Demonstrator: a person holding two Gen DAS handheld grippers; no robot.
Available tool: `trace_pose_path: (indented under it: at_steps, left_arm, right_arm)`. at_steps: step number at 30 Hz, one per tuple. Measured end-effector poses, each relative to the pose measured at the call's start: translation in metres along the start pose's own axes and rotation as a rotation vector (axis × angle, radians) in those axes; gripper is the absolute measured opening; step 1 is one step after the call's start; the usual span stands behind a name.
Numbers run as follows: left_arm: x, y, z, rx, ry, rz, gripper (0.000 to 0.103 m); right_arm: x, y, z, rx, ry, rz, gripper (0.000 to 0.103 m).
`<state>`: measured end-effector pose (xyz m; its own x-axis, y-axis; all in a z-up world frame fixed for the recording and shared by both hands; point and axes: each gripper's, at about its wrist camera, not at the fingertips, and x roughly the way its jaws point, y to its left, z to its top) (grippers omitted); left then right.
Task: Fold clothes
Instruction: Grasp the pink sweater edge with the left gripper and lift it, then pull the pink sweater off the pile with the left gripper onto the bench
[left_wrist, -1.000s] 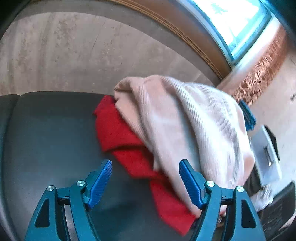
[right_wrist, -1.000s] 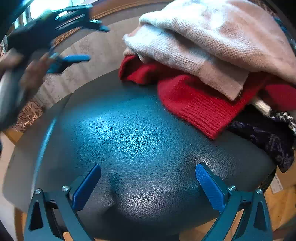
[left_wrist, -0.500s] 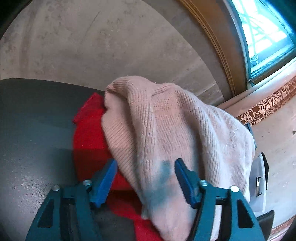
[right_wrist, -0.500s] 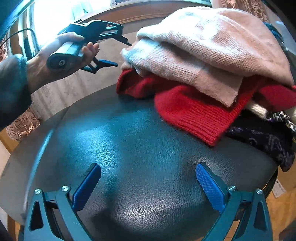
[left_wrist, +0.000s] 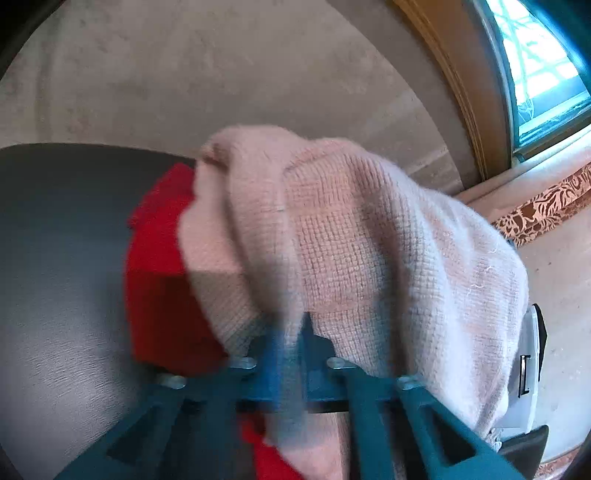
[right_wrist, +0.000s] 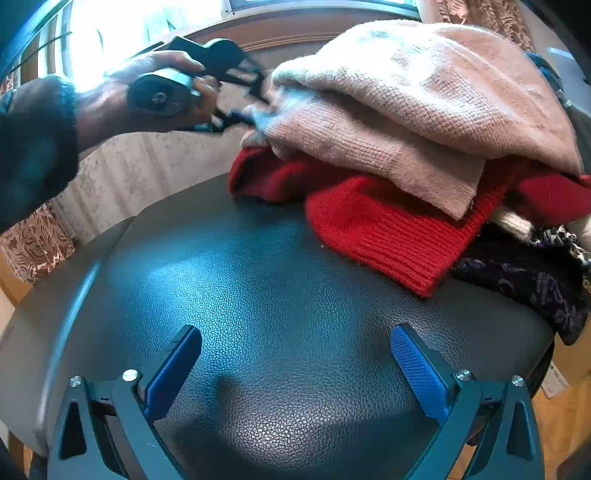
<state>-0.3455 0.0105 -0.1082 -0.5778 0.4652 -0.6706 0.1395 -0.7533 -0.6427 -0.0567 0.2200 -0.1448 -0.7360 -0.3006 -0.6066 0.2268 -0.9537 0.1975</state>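
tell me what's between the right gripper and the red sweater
Only bare dark leather seat, per the right wrist view. The open right gripper hovers over it, well short of the red sweater.

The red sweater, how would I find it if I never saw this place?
Look at the dark leather seat, then at the heap of clothes on its far side. The red sweater lies low in the heap, under the pale pink sweater and beside a dark patterned garment. It is the only bright red, ribbed knit.
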Motion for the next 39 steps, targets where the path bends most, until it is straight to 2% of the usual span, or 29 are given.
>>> trace_pose_path:
  at_steps: [5,8,11,15,18,22,25,28,30,32,35,39]
  left_arm:
    - [-0.067,-0.015,-0.005,0.076,-0.141,-0.1,0.004]
    - [-0.105,-0.009,-0.015,0.061,-0.182,-0.169,0.004]
    - [-0.132,0.004,-0.04,0.063,-0.195,-0.201,0.004]
    - [-0.136,0.03,-0.078,0.048,-0.175,-0.151,0.004]
    - [-0.155,0.083,-0.118,-0.001,-0.133,-0.133,0.004]
    - [-0.158,0.132,-0.171,-0.031,-0.052,-0.066,0.004]
    - [-0.165,0.151,-0.201,0.01,-0.008,0.025,0.005]
    - [-0.181,0.168,-0.221,0.031,0.002,0.111,0.004]
    - [-0.199,0.181,-0.228,0.007,-0.022,0.123,0.007]
    - [-0.215,0.188,-0.232,0.001,-0.061,0.104,0.016]
    - [-0.231,0.192,-0.237,0.007,-0.115,0.068,0.025]
    - [-0.216,0.181,-0.243,0.049,-0.117,0.006,0.039]
  right_arm:
    - [-0.006,0.002,-0.005,-0.021,0.003,-0.022,0.103]
    - [-0.006,0.005,-0.006,-0.035,0.01,-0.04,0.103]
    - [-0.009,0.005,-0.008,-0.038,0.013,-0.04,0.103]
    - [-0.013,0.0,-0.004,-0.021,0.035,-0.01,0.103]
    - [-0.02,-0.005,-0.005,-0.008,0.052,0.03,0.103]
    - [-0.034,-0.006,-0.012,-0.024,0.083,0.057,0.103]
    - [-0.043,-0.002,-0.014,-0.001,0.145,0.092,0.103]
    - [-0.053,0.003,-0.016,0.041,0.211,0.18,0.103]
    - [-0.061,0.011,-0.018,0.06,0.264,0.248,0.103]
    - [-0.07,0.02,-0.018,0.045,0.28,0.308,0.103]
    - [-0.073,0.041,0.001,-0.031,0.245,0.309,0.102]
    - [-0.08,0.025,0.028,-0.035,0.177,0.253,0.103]
